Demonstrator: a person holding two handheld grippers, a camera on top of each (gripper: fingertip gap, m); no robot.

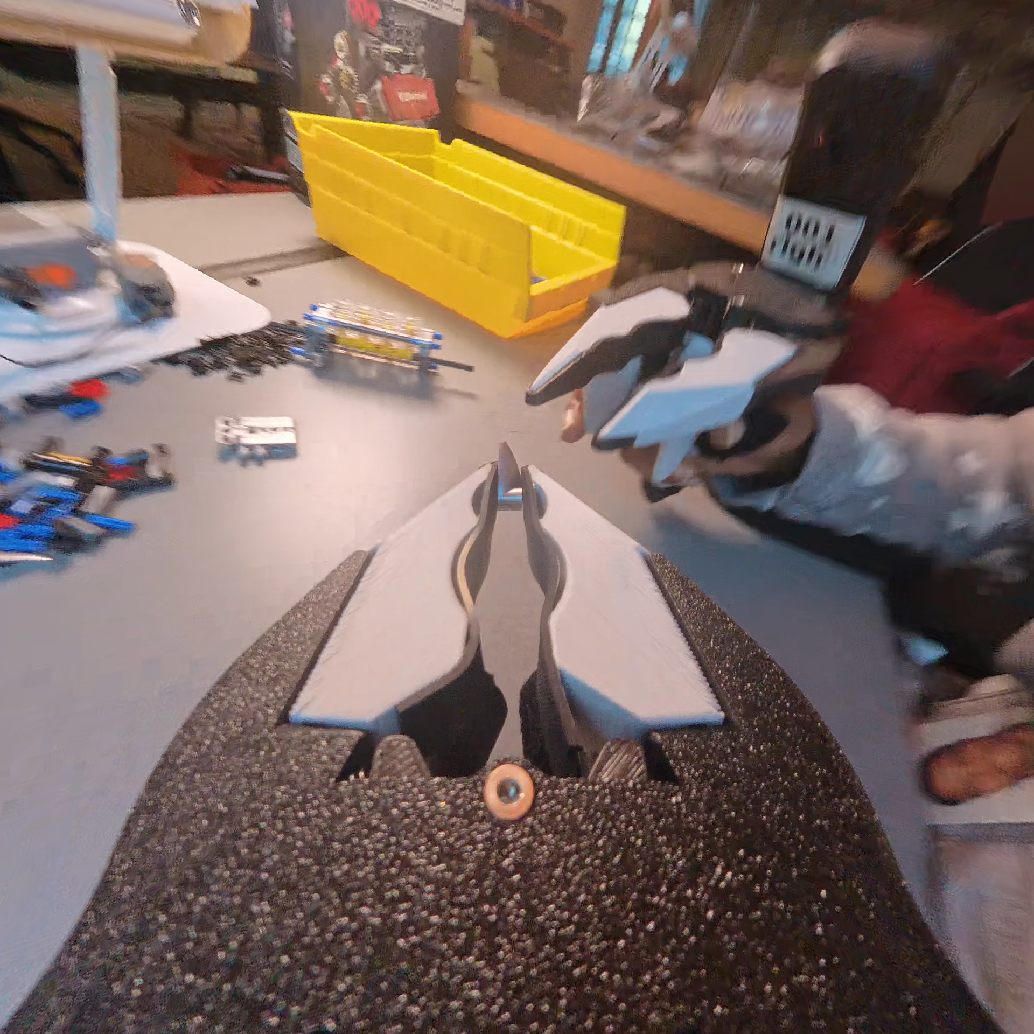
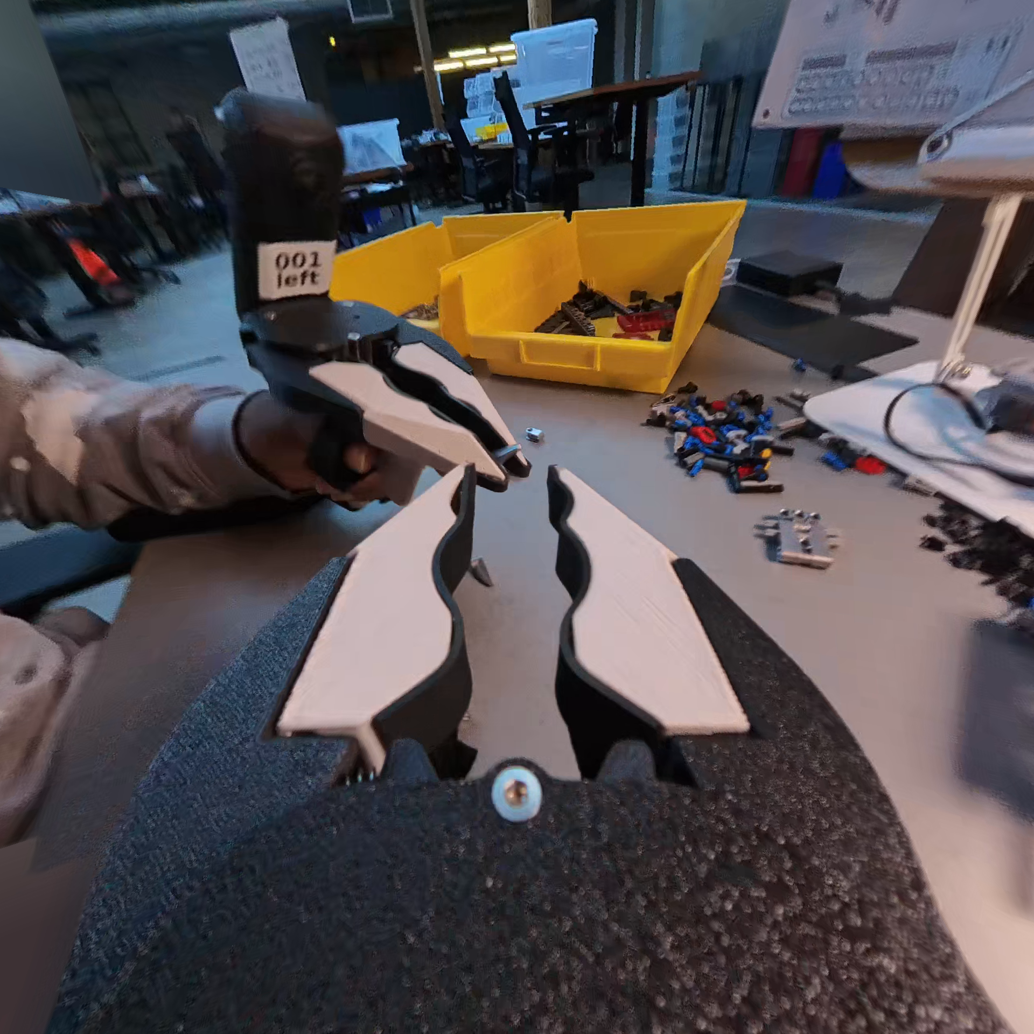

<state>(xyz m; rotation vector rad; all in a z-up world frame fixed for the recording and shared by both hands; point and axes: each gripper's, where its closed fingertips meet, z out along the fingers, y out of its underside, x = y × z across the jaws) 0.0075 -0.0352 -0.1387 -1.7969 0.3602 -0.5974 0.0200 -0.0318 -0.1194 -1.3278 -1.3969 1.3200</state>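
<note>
1. Left wrist view, far left: a white base plate (image 1: 212,313) with a blurred grey device on it sits on the grey table (image 1: 363,503), and loose blue, red and black building pieces (image 1: 73,503) lie in front of it.
2. A small white studded block (image 1: 256,436) lies alone on the table, right of those pieces.
3. Behind it stands a blue-and-clear framed assembly (image 1: 372,338), with a scatter of small black parts just to its left.
4. A yellow bin (image 1: 447,224) sits farther back on the table.
5. At centre, the left gripper (image 1: 508,475) has its fingers drawn together on a small dark grey pointed piece (image 1: 508,467), whose tip sticks out past the fingertips.
6. To the right, the right gripper (image 1: 576,414) hangs above the table in a person's hand, close to the left one; motion blur hides detail here.
7. Right wrist view, left side: the left gripper (image 2: 512,464) is held in a hand, a white label on its black handle, its tips pinched on the pointed piece (image 2: 508,452).
8. The right gripper (image 2: 512,475) has its fingers spread apart with nothing between them, its left fingertip just beside the left gripper's tips.
9. Two yellow bins (image 2: 559,358) stand behind, the nearer one holding dark and red parts.
10. Right of them lie a heap of mixed pieces (image 2: 722,436) and a grey studded block (image 2: 800,540).
</note>
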